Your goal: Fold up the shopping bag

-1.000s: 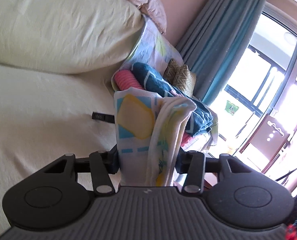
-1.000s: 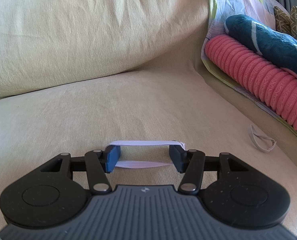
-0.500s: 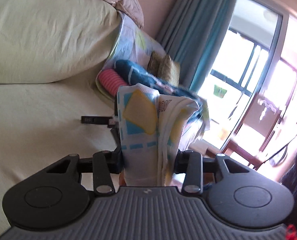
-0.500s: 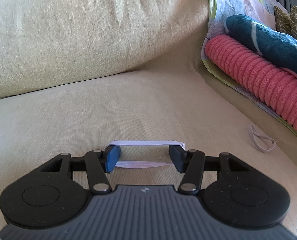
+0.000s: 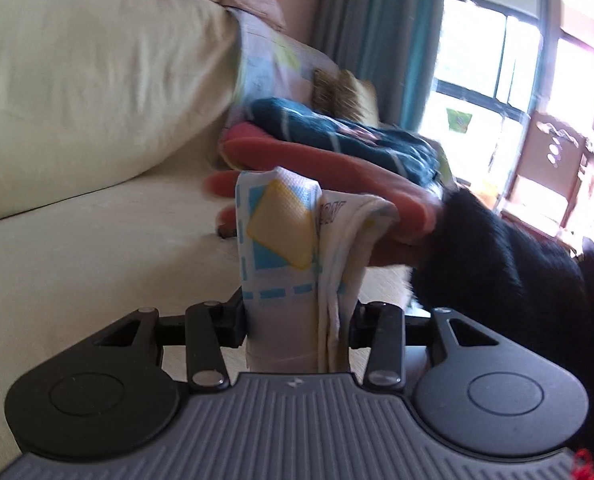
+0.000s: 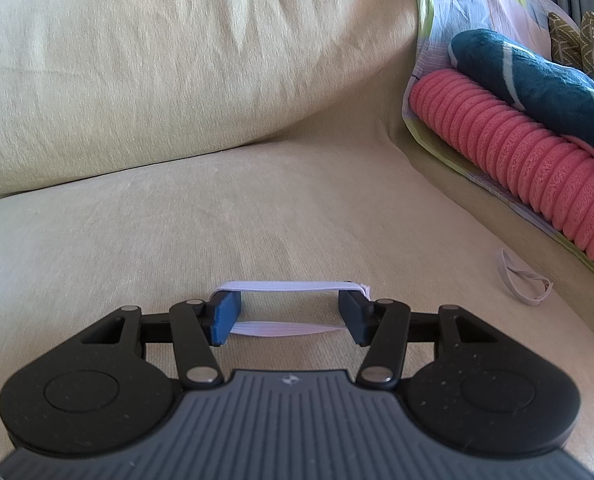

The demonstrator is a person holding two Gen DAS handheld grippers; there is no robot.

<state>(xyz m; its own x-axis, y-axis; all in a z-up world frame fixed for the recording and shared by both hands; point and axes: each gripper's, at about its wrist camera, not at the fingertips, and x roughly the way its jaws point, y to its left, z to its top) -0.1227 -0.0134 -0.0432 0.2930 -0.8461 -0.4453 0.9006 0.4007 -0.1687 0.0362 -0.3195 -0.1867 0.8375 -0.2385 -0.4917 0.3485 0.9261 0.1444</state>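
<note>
Left wrist view: the left gripper (image 5: pixel 297 316) has its jaws closed on the shopping bag (image 5: pixel 293 248), already folded into a thick upright bundle that stands up from between the pads.
Bag position: clamped low between the jaws, its free top well above them and leaning slightly to the right jaw's side.
Hand behind the bag: a person's hand (image 5: pixel 377 216) in a dark sleeve (image 5: pixel 497 256) lies just beyond the jaws, behind the top of the bundle; blur hides whether it touches the bag.
Right wrist view: the right gripper (image 6: pixel 289 320) has its jaws partly spread inside a white elastic band (image 6: pixel 289 286), which runs taut from one jaw to the other, one strand across the jaw tips and one lower between them.
Spare band: a second loose band (image 6: pixel 521 272) lies on the sofa seat (image 6: pixel 177 220), well off to the right of the right jaw.
Done so far: the folding itself looks finished, judging by the compact bundle.
Left to do: probably slipping the stretched band over the bundle to keep it shut; bag and band have not yet met.
Change, left view: a second ago no hand was behind the bundle; now it is there, and the backdrop has swung, with more window showing.
Change, right view: nothing differs; band and jaws match the earlier frame.
</note>
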